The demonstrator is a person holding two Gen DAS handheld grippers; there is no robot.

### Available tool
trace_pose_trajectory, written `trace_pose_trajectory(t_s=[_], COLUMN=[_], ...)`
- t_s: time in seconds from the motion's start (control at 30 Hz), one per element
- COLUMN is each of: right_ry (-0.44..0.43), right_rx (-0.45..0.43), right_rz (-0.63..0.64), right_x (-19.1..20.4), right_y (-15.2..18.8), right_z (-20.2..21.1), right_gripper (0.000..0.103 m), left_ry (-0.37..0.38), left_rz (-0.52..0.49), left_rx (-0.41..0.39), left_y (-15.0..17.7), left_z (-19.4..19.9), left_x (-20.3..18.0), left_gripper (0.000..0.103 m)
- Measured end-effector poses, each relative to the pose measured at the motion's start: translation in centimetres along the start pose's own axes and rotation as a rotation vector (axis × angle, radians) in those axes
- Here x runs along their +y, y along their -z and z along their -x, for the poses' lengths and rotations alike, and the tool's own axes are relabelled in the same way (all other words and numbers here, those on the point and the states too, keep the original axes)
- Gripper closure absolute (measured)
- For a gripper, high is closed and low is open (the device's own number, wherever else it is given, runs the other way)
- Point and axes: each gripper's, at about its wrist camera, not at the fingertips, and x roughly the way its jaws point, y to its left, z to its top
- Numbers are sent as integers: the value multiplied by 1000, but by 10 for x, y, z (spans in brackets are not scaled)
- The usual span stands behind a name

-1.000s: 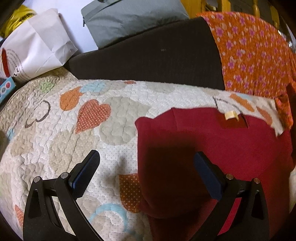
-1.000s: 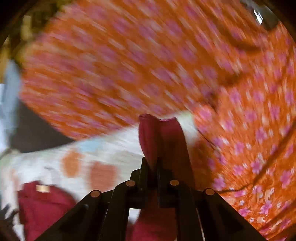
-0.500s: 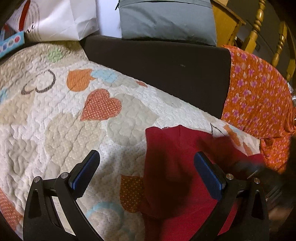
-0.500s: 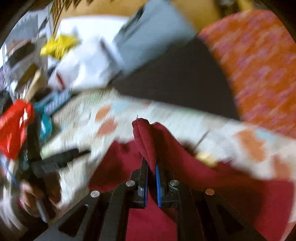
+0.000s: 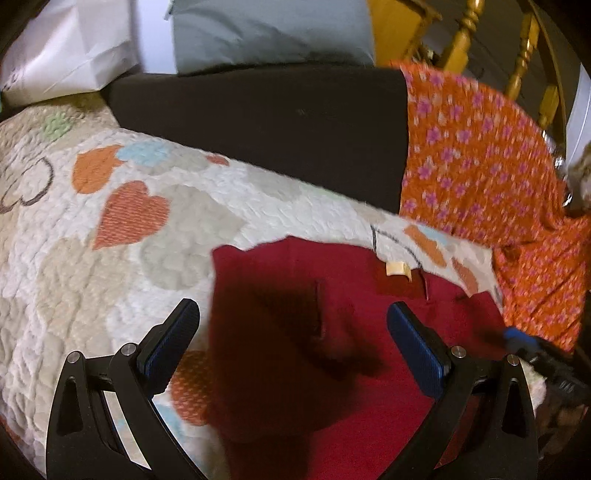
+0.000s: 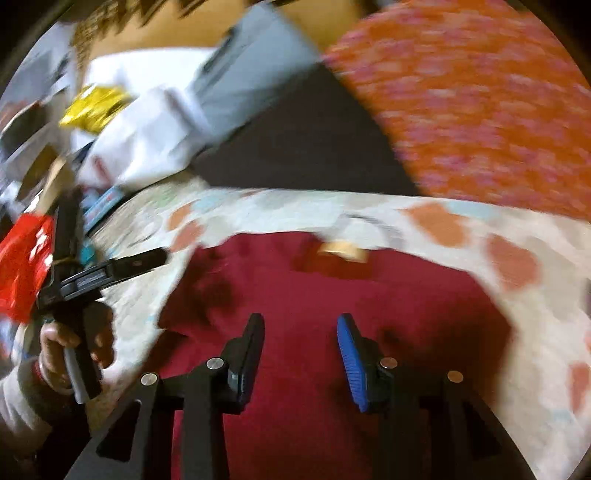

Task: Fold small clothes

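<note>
A dark red garment [image 5: 325,332] lies flat on the heart-patterned quilt [image 5: 110,258], with a cream neck label [image 5: 397,268] at its far edge. It also shows in the right wrist view [image 6: 314,295]. My left gripper [image 5: 291,332] is open and empty, hovering over the garment's left part. My right gripper [image 6: 301,350] is open and empty just above the garment's middle. The right gripper's tip shows at the right edge of the left wrist view [image 5: 532,350]. The left gripper shows in a hand at the left of the right wrist view [image 6: 92,273].
An orange flowered cloth [image 5: 498,166] drapes at the right, touching the garment's corner. A dark cushion [image 5: 277,129] lies behind the quilt, with a grey pillow [image 5: 269,33] and a white bag [image 5: 62,55] beyond. Red and yellow packets [image 6: 22,266] lie far left.
My right gripper was shut on a red fold and carried it over the garment; it has now opened and let go, and the garment lies flat. The left gripper stayed open above it.
</note>
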Motion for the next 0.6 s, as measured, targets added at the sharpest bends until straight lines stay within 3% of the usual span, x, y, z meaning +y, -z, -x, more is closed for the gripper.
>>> trace_pose_trajectory(t_s=[0.1,0.13,0.2,0.23,0.27,0.43,0.53,0.6], right_ry=[88,105,133,140,146,182,184,193], right_rx=[-5,-3,0,-2,-4,6,6,20], right_rz=[-104,-138,-223,-249,-273,-343,-349,-354], right_x=[-41,-53,-77,-85,-92,-110,-113,-116], right_y=[13,16,24,27,30,36,31,27], right_z=[24,31,43,48,50,51,44,33], right_gripper=[64,64,64,64,64,64,63,60], left_ry=[-29,-50,-59,-47,-45,-5,-107,-119], left_rz=[-59,-85,-113,-116,-119,-98,-157,-125], left_rx=[94,125,159,165,165,82,-1,44], left_y=[7,11,15,17,17,6,0,5], left_z=[-28,-39,-52,-55,-57,-25,7,4], left_x=[-20,-27,-38,-41,-44,-42,-36,-18], left_gripper=[3,12,37,63,79,87,87,87])
